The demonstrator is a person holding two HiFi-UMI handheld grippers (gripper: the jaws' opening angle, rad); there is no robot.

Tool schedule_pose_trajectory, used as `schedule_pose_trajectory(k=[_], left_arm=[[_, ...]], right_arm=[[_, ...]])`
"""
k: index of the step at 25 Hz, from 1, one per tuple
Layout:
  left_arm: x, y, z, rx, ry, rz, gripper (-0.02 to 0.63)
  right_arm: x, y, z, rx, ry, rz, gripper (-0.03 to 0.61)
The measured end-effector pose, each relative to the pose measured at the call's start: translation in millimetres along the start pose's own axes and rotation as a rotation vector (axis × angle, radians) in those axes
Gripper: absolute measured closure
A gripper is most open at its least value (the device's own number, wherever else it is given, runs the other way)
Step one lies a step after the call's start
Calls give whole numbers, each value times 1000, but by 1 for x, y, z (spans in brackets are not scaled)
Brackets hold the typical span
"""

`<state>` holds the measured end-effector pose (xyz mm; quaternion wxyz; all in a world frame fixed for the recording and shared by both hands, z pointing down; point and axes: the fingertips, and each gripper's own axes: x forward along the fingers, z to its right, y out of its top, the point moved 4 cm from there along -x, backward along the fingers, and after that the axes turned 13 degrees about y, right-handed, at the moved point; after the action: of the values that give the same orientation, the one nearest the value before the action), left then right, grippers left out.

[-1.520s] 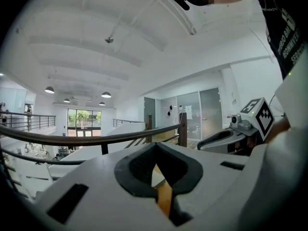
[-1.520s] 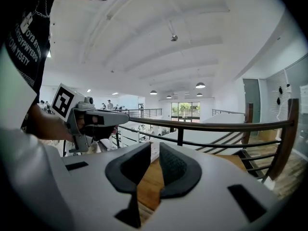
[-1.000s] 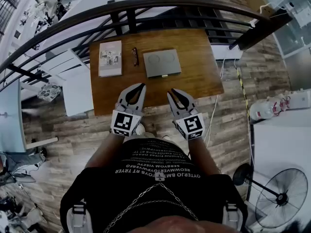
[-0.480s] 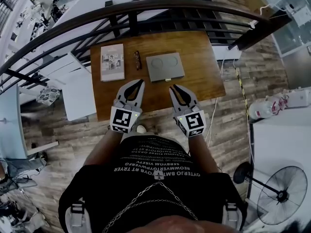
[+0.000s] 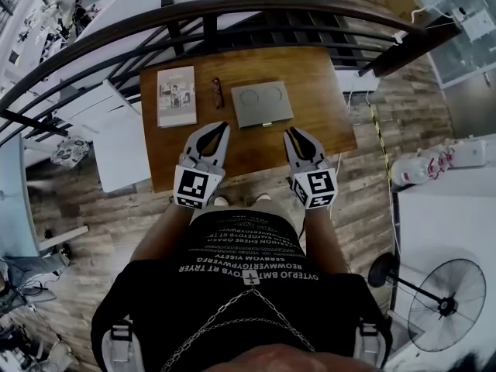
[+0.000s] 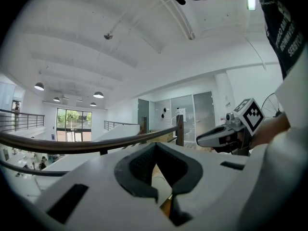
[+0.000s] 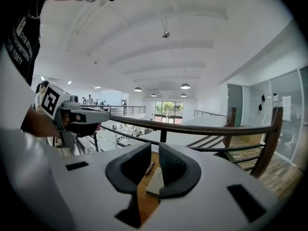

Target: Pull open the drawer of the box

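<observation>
- Pinching the small tab [image 5: 266, 124] squarely and drawing it straight back toward the body is advised. The right gripper [image 5: 294, 135] is held just short of the box [image 5: 262, 103], its jaws narrowly apart and empty.
- The left gripper [image 5: 222, 129], tips brought together on nothing, could be pressed on the lid so the box is not dragged.
- The drawer [image 5: 271, 120] is judged shut. The box is set mid-table [image 5: 325, 122], with glasses [image 5: 216, 92] and a book [image 5: 177, 94] to its left.
- Plank floor [image 5: 372, 184] is seen below, and a curved railing [image 5: 232, 10] beyond the table.
</observation>
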<state>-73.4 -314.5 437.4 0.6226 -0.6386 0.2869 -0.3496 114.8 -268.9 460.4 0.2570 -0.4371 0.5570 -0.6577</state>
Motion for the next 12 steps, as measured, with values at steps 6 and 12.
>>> schedule_pose_trajectory(k=[6, 12], left_arm=[[10, -13, 3, 6, 13, -26, 614], [29, -12, 0, 9, 69, -48, 615]], right_arm=[[11, -62, 15, 74, 37, -77, 535], [27, -122, 42, 137, 68, -183, 535]])
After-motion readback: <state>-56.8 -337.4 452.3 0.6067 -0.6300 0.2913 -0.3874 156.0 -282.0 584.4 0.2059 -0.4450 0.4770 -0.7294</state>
